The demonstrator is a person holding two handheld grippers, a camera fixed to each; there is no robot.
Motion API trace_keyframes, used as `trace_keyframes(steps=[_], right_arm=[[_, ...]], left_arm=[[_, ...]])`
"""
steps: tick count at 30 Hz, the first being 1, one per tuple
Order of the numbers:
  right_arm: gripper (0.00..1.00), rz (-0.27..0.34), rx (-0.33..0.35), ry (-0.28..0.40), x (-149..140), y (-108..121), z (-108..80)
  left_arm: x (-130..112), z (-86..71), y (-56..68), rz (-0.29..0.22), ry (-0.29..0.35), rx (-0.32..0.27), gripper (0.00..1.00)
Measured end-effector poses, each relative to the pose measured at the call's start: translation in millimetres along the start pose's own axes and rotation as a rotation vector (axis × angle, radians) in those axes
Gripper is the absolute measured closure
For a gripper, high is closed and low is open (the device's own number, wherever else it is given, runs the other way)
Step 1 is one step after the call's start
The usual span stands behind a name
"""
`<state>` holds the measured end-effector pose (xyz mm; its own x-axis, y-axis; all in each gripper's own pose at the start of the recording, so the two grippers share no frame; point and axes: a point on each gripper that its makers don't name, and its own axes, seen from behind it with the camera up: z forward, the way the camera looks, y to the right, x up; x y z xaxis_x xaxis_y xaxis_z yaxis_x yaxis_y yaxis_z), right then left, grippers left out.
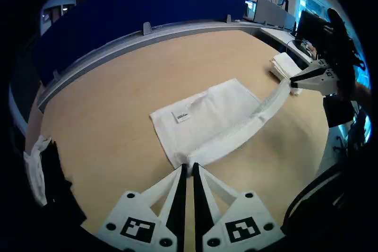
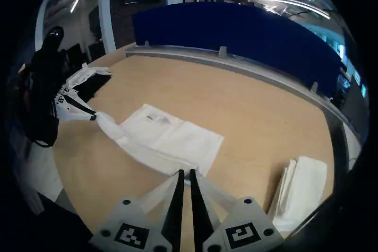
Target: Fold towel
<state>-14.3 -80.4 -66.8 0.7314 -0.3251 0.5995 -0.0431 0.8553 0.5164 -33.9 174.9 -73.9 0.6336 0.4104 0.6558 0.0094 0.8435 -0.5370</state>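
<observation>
On tan table [image 1: 118,124], white half-lifted towel [image 1: 203,119]

A wide table [image 1: 118,124] of light wood with a curved edge takes up the middle. Along its far edge runs a grey rail [image 1: 156,39], and behind that stands a dark blue partition [image 1: 141,6]. A stack [image 2: 304,186] of folded white cloth lies near one end of the table. At the other end, black and white cloth [image 1: 34,176] lies at the edge. Past the stack's end of the table stands a dark monitor [image 1: 309,27]. Strip lights [image 2: 293,6] shine above the table.
</observation>
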Motion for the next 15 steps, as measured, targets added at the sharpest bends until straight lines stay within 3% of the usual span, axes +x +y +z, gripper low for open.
trace_keyframes(steps=[15], right_arm=[[0.91,0.01,-0.021,-0.015,15.2,28.2,40.8]], left_arm=[[30.1,38.5,-28.7,0.058,-0.012,0.02,0.91]])
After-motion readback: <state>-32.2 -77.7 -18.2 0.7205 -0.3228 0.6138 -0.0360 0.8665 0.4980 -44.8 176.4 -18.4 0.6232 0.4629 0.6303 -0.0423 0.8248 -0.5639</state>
